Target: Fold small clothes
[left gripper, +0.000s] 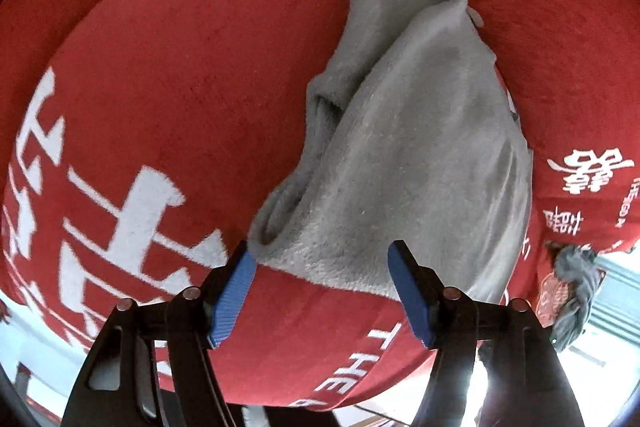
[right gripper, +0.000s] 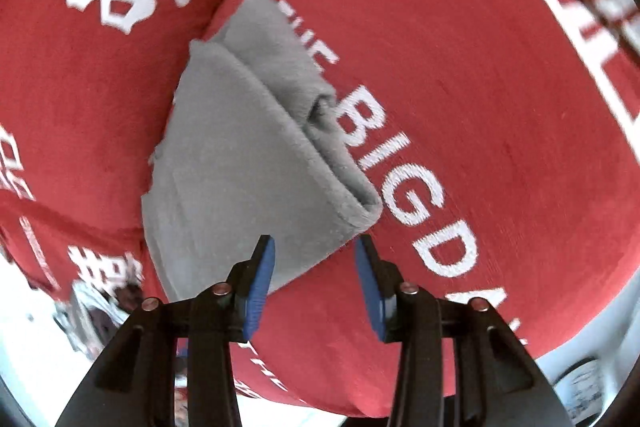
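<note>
A grey fleece garment [left gripper: 404, 155] lies folded on a red cloth with white lettering [left gripper: 180, 75]. My left gripper [left gripper: 322, 259] is open, its blue pads standing apart over the garment's near edge without pressing on it. In the right wrist view the same grey garment [right gripper: 240, 163] shows its layered folded edge at the right. My right gripper [right gripper: 316, 251] is open just above the garment's near corner, with nothing clamped between the blue pads [right gripper: 262, 283].
The red cloth [right gripper: 480, 107] covers the whole work surface and drops off at the near edge. A dark grey crumpled cloth [left gripper: 576, 291] hangs at the right edge in the left wrist view. A pale floor lies below.
</note>
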{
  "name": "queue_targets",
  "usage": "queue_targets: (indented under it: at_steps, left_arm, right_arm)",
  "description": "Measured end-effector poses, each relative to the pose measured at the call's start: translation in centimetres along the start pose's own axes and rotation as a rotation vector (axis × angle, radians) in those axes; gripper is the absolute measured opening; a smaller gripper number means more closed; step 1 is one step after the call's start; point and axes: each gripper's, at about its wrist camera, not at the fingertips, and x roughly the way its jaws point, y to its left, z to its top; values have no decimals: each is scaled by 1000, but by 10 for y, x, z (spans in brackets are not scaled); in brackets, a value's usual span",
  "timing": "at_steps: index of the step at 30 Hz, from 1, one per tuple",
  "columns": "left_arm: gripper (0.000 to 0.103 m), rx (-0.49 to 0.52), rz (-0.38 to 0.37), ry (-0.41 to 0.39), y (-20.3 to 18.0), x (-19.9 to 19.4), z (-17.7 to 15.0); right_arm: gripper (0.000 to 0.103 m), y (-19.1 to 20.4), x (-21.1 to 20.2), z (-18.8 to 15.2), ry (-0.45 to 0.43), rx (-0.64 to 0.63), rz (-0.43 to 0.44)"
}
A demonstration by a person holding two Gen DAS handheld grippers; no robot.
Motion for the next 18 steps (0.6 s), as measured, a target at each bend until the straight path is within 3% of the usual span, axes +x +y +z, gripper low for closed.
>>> queue_targets:
  at_steps: [1, 6, 7, 8, 9, 10, 11, 15, 18]
  left_arm:
    - [84, -4, -24, -9, -3, 1, -1]
    - [82, -43, -27, -73, -8, -2, -3]
    - [67, -49, -11, -96, -6, -5, -4]
    - [41, -43, 22, -118, -7, -6, -4]
    - [26, -29, 42, -123, -8, -6, -4]
    - [17, -22, 39, -118, -9, -7, -2]
    - [17, -6, 47, -130, -12, -8, -2]
    - [16, 149, 114, -184, -32, -23, -14]
    - [16, 190, 175, -170, -31, -12, -19]
  right_arm:
    - [45, -1, 2, -1, -2, 10, 12]
    - [45, -2, 18, -1, -17, 73, 65]
    - [47, -2, 21, -1, -21, 91, 77]
    - [47, 0, 23, 1, -23, 102, 86]
    - [43, 0, 22, 2, -20, 112, 87]
    - [22, 2, 23, 3, -12, 112, 69]
    - [10, 3, 23, 4, -6, 102, 51]
    - [8, 31, 10, 8, 5, -61, -21]
    - [8, 44, 2, 5, -2, -164, -77]
